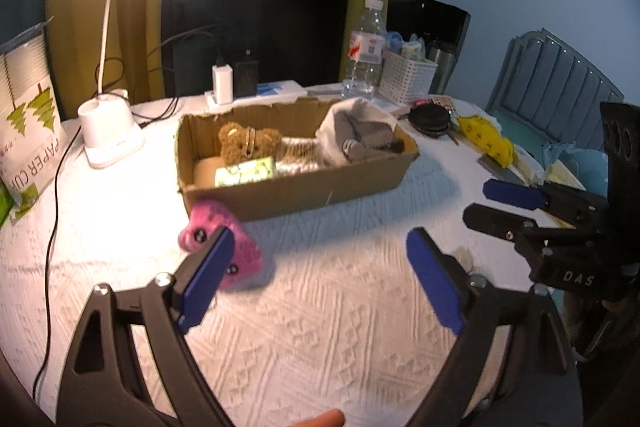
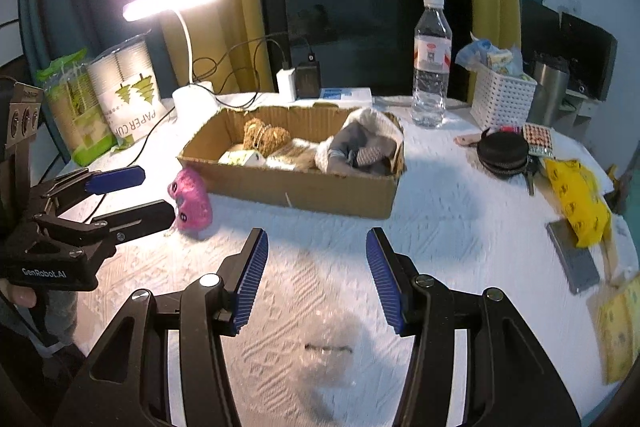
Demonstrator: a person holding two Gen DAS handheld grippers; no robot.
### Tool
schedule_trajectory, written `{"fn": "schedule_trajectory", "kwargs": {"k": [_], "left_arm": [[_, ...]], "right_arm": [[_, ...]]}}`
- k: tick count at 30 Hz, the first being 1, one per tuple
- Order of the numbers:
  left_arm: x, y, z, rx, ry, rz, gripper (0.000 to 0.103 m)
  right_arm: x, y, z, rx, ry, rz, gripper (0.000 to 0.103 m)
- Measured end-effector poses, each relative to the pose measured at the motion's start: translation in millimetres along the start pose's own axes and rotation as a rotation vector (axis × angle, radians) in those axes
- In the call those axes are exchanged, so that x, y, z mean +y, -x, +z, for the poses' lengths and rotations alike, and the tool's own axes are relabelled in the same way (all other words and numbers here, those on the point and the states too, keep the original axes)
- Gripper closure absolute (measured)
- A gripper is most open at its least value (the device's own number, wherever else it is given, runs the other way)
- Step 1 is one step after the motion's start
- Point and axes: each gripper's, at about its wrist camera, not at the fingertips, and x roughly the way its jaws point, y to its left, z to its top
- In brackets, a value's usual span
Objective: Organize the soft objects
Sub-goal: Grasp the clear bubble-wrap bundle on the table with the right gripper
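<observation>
Left wrist view showed the pink plush toy point(image 1: 222, 251) lying on the white desk point(image 1: 320, 307) cover, just outside the near left corner of the cardboard box point(image 1: 296, 187). It was the one soft thing plainly left outside. Inside the box already sat a brown teddy bear point(image 1: 248, 143), a grey and white bundle of cloth point(image 1: 356, 135) and a small green packet point(image 1: 246, 171), so the sorting looked mostly done. The left gripper point(image 1: 320, 275) hung beside the toy, its jaws spread wide and gripping nothing. The right gripper point(image 2: 316, 279) hovered over bare desk, jaws likewise apart and empty. A yellow pouch point(image 2: 576, 199) lay well off to the right; whether it belonged in the box was unclear.
</observation>
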Motion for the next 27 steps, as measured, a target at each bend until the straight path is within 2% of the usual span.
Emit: {"fn": "schedule_trajectory", "kwargs": {"k": [12,20,27], "left_arm": [[-8,-14,-29,0.082,-0.010,0.001,0.014],[-21,-25,-37,0.123,-0.035,0.001,0.014],[-33,-33,-39,0.150,-0.050,0.023,0.014]], "right_arm": [[-3,-16,-40,0.067,-0.048,0.016,0.049],[-13,-26,-57,0.109,-0.071,0.025,0.049],[-19,-29,-66,0.112,-0.057,0.014,0.048]]}}
